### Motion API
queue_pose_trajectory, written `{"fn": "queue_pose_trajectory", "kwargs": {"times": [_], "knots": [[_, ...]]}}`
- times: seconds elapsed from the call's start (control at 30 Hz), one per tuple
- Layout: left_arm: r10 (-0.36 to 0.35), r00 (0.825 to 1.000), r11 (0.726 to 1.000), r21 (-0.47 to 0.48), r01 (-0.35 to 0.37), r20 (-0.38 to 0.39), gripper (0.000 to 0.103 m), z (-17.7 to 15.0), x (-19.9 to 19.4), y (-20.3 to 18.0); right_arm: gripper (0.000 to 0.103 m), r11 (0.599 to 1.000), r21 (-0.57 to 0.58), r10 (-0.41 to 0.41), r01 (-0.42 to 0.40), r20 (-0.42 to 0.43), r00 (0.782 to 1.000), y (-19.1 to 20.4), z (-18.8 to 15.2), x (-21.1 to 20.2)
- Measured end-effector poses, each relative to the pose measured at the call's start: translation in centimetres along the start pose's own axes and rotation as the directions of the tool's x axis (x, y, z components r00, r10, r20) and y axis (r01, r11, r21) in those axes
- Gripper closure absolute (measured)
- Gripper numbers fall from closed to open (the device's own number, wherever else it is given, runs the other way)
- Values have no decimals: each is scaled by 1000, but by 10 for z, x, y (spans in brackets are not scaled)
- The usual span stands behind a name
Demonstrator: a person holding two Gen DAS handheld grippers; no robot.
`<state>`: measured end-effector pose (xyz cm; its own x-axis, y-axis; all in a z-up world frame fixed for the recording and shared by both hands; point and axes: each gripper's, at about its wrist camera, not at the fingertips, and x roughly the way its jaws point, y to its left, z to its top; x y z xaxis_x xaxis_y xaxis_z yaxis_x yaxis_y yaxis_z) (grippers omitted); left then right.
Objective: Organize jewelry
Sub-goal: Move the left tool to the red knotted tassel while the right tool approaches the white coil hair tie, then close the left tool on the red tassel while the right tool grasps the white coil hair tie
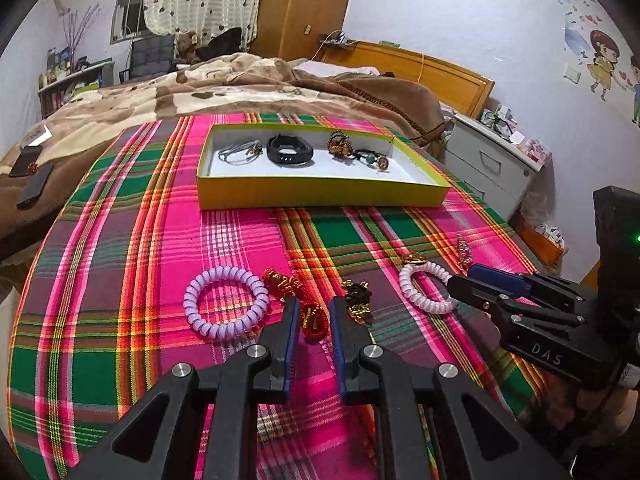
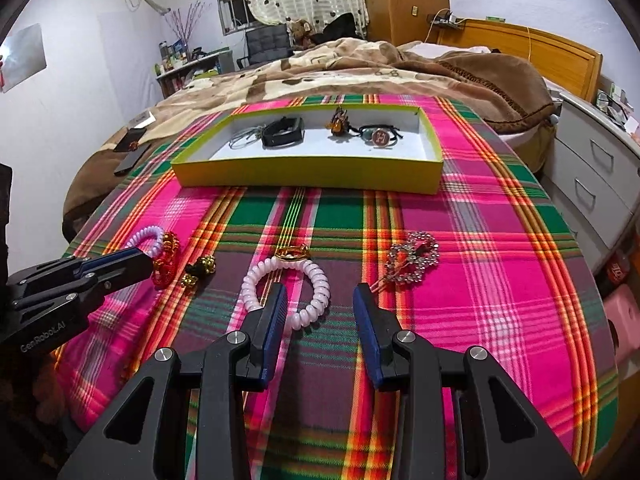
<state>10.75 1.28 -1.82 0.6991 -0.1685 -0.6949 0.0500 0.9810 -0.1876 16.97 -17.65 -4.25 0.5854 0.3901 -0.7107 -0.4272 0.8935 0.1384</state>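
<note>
- Bedroom all round me: a bed (image 1: 240,80) with a brown blanket beyond, and up front the plaid tablecloth (image 1: 120,240) I'm working on.
- Landmark is the yellow-green box (image 1: 320,194), at the far side of the cloth. It already holds a grey cord loop (image 1: 240,152), a black band (image 1: 290,150), an amber piece (image 1: 340,144) and a tie with a round charm (image 1: 378,162).
- Nearer me than the box, the loose pieces lie in a row: lilac coil bracelet (image 1: 226,302) at its left end, white coil bracelet (image 2: 286,294) with a gold clasp toward its right, rhinestone brooch (image 2: 412,260) furthest right.
- Between the two coils, also on my side of the box, sit the red-and-gold knot charm (image 1: 296,296) and a small dark-and-gold beaded piece (image 1: 358,300).
- My left gripper (image 1: 314,308) is angled down at the cloth, jaws parted a little and holding nothing, with the red-and-gold charm showing in the gap.
- My right gripper (image 2: 320,300) has jaws standing wide and empty, its left finger over the white coil's near edge.
- I reckon this is the reach, with five pieces left outside the box.
- To do it well: I'd straddle the charm's thickest knot, keep my fingertips off the cloth so I don't pinch fabric, then close.
- On the right I'd take one side of the white coil only, clear of the gold clasp, so it hangs free for the carry to the box.
</note>
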Motion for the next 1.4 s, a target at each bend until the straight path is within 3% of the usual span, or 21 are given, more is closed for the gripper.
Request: {"fn": "queue_pose_trajectory", "kwargs": {"times": [0.23, 0.33, 0.43, 0.63, 0.8, 1.03, 1.4], "knots": [[11, 999, 999, -31, -12, -43, 88, 2, 12, 3, 68, 1000, -25, -20, 19, -41, 999, 4, 5, 13], [10, 998, 999, -41, -12, -59, 81, 4, 18, 3, 68, 999, -38, -30, 28, -50, 998, 6, 6, 16], [17, 997, 999, -43, -20, -77, 80, 6, 23, 1, 69, 998, -54, -44, 41, -55, 998, 8, 7, 18], [69, 994, 998, 2, -69, -81, 80, 8, 27, -5, 88, 995, -79, -61, 56, -59, 996, 10, 6, 17], [139, 988, 986, 99, -132, -70, 81, 2, 25, -17, 93, 995, -79, -60, 55, -60, 996, 10, 5, 15], [92, 993, 993, 84, -86, -71, 84, -2, 17, -9, 94, 998, -44, -39, 36, -54, 998, 5, -1, 7], [1, 1000, 998, 71, -1, -1, 85, -7, -10, -4, 94, 1000, -1, -13, 13, -17, 1000, 2, -5, -11]]}}
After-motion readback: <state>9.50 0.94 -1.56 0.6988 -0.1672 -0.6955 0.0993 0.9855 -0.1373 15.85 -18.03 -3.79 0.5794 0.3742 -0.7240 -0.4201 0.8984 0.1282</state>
